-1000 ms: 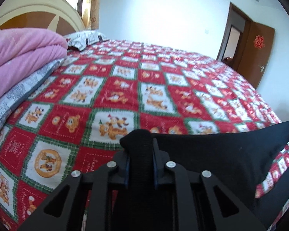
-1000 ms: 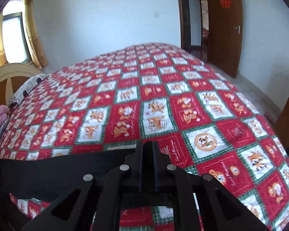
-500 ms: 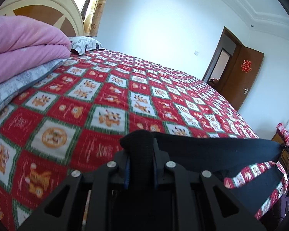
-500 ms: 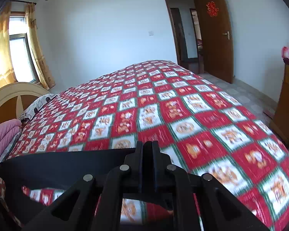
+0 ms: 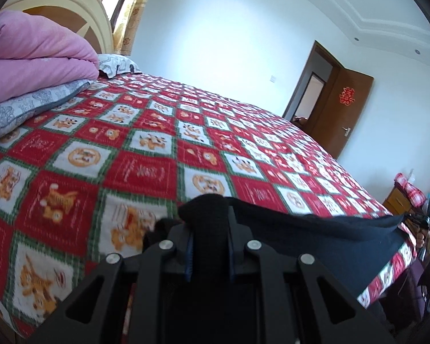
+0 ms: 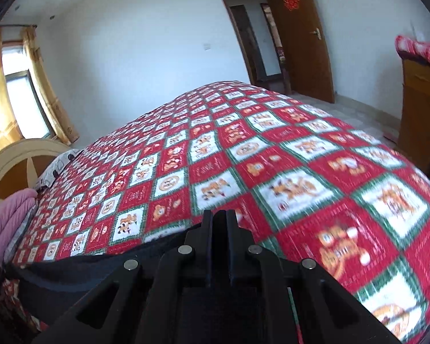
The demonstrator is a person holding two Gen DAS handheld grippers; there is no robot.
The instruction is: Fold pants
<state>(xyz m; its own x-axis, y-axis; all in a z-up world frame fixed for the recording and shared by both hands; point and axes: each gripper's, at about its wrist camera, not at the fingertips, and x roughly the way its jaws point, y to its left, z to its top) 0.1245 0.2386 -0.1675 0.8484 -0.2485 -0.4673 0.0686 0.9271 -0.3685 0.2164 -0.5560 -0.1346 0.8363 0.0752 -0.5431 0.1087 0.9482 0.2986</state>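
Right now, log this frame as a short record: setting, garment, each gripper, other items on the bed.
setting: bed with a red patchwork bedspread
garment: black pants, edge stretched between both grippers, above the bedspread
left gripper: shut on a bunched fold of the pants
right gripper: shut on the pants edge
other items: pink quilt on a grey patterned blanket, by the headboard

A red checked bedspread (image 5: pixel 146 154) carries a pink quilt (image 5: pixel 34 66) over a grey pillow (image 5: pixel 23 109); brown door (image 6: pixel 304 37) open.
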